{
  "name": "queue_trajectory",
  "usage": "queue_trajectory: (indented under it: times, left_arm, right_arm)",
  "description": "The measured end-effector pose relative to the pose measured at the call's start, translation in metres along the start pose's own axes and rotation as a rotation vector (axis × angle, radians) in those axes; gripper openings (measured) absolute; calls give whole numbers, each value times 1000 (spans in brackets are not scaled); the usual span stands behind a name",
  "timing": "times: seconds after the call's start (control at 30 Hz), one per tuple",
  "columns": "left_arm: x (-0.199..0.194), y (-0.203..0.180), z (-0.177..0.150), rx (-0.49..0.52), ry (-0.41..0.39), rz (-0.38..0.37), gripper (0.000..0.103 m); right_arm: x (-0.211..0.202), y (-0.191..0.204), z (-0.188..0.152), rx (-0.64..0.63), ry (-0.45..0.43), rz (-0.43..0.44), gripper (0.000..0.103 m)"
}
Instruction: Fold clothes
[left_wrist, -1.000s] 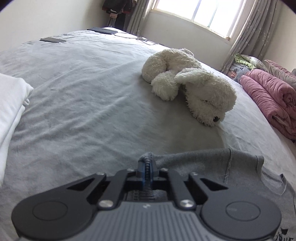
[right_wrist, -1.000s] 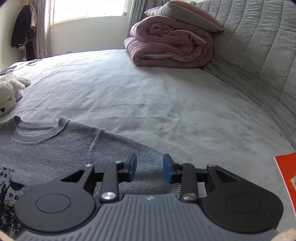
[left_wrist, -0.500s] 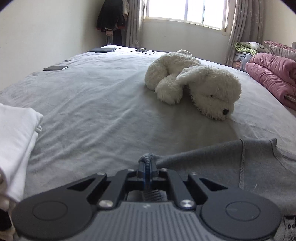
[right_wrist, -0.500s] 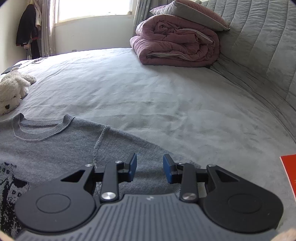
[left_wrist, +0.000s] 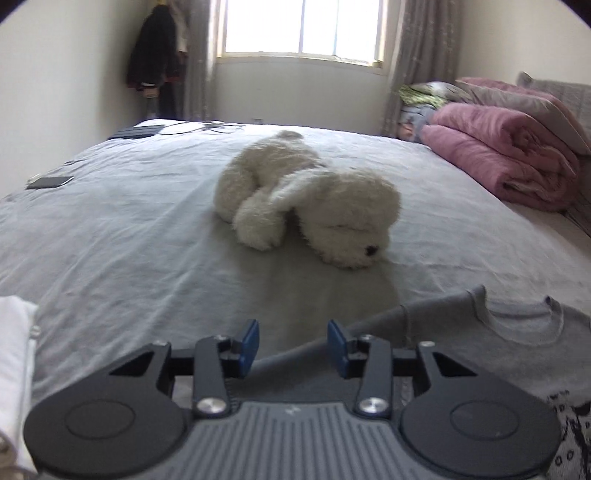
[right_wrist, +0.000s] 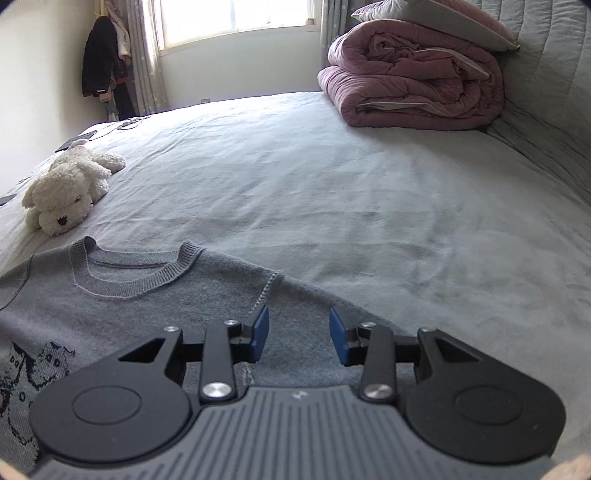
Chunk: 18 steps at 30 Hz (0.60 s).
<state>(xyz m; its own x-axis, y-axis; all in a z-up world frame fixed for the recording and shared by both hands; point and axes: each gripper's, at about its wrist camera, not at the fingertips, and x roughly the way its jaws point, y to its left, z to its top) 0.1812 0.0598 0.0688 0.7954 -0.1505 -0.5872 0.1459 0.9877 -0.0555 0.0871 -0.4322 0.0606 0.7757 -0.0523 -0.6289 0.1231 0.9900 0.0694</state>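
A grey knit sweater (right_wrist: 147, 295) with a ribbed round collar and a dark pattern lies flat on the grey bed sheet (right_wrist: 369, 203). It also shows in the left wrist view (left_wrist: 498, 350), its sleeve edge running under my left gripper (left_wrist: 291, 345). The left gripper is open and empty, just above the sleeve. My right gripper (right_wrist: 298, 335) is open and empty, hovering over the sweater's other shoulder and sleeve.
A white plush dog (left_wrist: 310, 206) lies on the bed beyond the sweater, also in the right wrist view (right_wrist: 66, 192). A folded pink duvet (right_wrist: 413, 85) sits at the headboard. Folded white cloth (left_wrist: 14, 362) is at the left. A phone (left_wrist: 50, 182) lies far left.
My left gripper was shut on the sweater's sleeve edge; it has opened and let go, and swung to the right. The right gripper stayed open and drew back slightly.
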Motion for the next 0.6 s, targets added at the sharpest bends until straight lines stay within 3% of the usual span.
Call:
queue_trajectory:
  times: [0.33,0.6]
  left_arm:
    - [48,-58,28,207,97,-163,45]
    - [90,-80,25,354,149,-239,45]
  right_arm:
    - [38,14,21,-161,9,104,41]
    - [69,-1,32,-215,119,187,41]
